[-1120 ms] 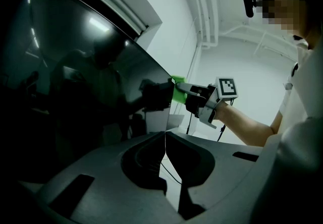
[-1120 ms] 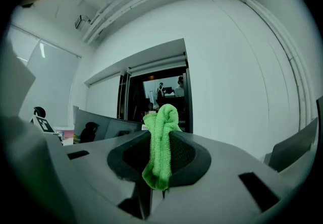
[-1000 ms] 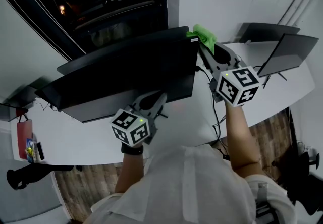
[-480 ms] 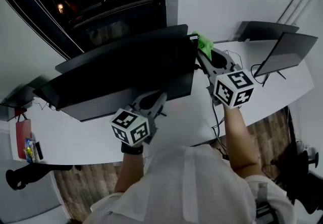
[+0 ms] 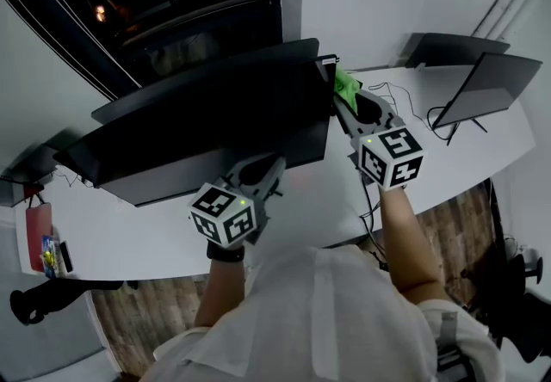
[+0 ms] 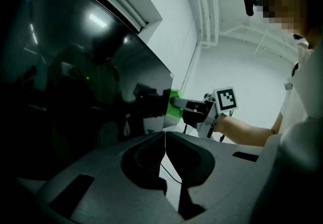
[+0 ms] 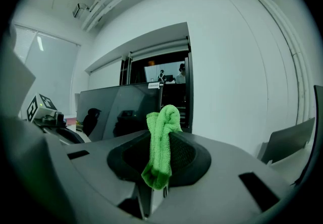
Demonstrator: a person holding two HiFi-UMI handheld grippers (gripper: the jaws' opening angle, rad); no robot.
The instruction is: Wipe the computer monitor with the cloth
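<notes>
The wide black computer monitor [image 5: 215,118] stands on the white desk [image 5: 146,230]; its dark screen fills the left of the left gripper view [image 6: 75,81]. My right gripper [image 5: 346,96] is shut on a folded green cloth [image 5: 345,82] and holds it at the monitor's right edge. In the right gripper view the cloth [image 7: 160,142] sticks up between the jaws, with the monitor [image 7: 121,109] just behind. My left gripper [image 5: 263,167] is below the monitor's lower edge, jaws closed together [image 6: 164,136] with nothing in them. From there I see the cloth [image 6: 174,104] touching the screen's edge.
Two more dark monitors [image 5: 452,49] [image 5: 486,88] stand at the desk's far right end. Black cables [image 5: 372,195] trail across the desk under my right arm. A red object [image 5: 41,234] lies at the desk's left end, and a chair arm [image 5: 52,298] sits below it.
My right gripper has slid the cloth down along the monitor's right edge, towards me and slightly left. The left gripper has stayed in place.
</notes>
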